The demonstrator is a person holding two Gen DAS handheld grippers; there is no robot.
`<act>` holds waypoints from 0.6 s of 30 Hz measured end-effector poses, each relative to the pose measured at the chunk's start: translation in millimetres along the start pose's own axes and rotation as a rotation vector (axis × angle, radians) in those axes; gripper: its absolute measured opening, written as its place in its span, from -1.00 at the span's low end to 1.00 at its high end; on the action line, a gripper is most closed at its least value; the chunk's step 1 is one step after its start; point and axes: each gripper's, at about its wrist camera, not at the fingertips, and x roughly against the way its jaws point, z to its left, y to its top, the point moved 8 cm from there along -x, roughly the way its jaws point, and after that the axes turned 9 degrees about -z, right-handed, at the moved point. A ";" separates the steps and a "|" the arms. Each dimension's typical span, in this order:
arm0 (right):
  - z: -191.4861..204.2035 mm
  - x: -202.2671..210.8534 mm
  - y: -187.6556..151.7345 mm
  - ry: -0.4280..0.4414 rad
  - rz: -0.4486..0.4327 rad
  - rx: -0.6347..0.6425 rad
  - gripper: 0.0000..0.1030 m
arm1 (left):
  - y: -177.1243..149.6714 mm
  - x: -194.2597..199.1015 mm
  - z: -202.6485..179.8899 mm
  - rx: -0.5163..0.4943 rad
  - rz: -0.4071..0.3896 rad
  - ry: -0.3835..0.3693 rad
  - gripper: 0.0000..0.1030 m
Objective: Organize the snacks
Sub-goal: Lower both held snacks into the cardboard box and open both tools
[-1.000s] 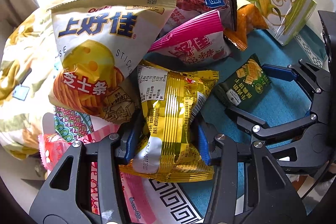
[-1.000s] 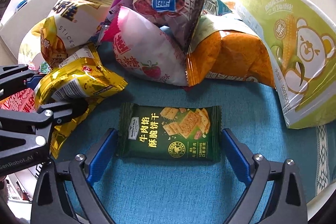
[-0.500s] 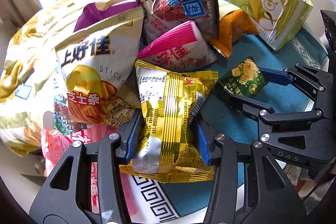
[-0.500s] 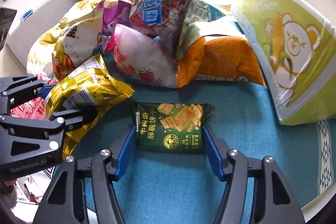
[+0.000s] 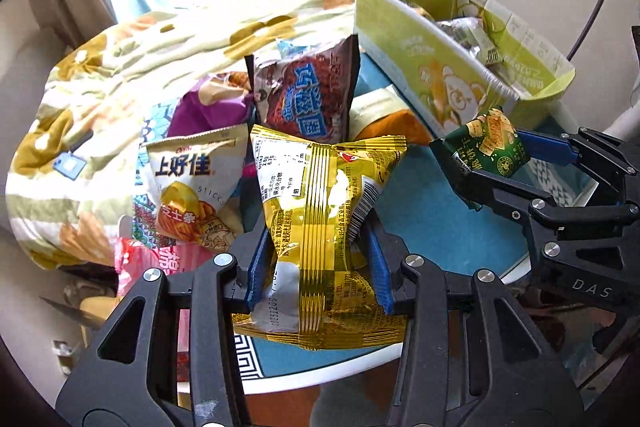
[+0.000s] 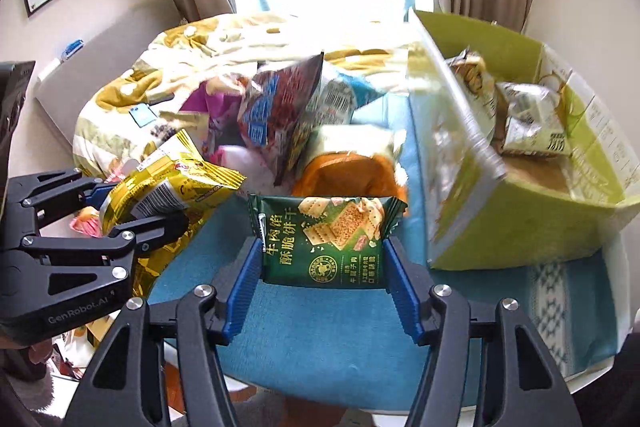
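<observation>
Your left hand-held gripper (image 5: 316,267) is closed partway on one crinkled yellow foil snack packet (image 5: 326,239), its blue pads pressing the packet's two sides; the packet stands upright between them, lifted above the teal-covered table (image 5: 436,227). Your right hand-held gripper (image 6: 324,279) is likewise clamped on one dark green cracker packet (image 6: 322,241), gripped at both short edges and held clear of the table, face toward the camera. In the left wrist view that green packet (image 5: 486,147) sits to the right of the yellow one, just in front of the open green cardboard box with a bear print (image 5: 436,67).

The box stands on the far right of the table and holds at least two silvery packets (image 6: 528,123). The pile on the far left counts five bags you can make out: one white cheese-stick bag (image 5: 192,183), one brown chocolate bag (image 5: 306,91), one purple bag (image 5: 208,107), one orange bag (image 5: 392,125) and one pink bag (image 5: 160,259). A yellow floral blanket (image 5: 120,67) lies beyond.
</observation>
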 end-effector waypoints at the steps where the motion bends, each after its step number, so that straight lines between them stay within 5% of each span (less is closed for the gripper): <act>1: -3.3 9.6 6.2 0.008 -0.010 0.002 0.10 | 5.4 7.0 -1.5 0.009 -0.012 0.007 -0.24; 9: -45.5 80.6 58.6 0.063 -0.121 0.020 0.10 | 75.3 43.7 -54.6 0.063 -0.141 0.023 -0.24; 18: -129.9 118.5 98.4 0.021 -0.169 0.010 0.10 | 149.5 13.4 -136.9 0.096 -0.168 -0.074 -0.24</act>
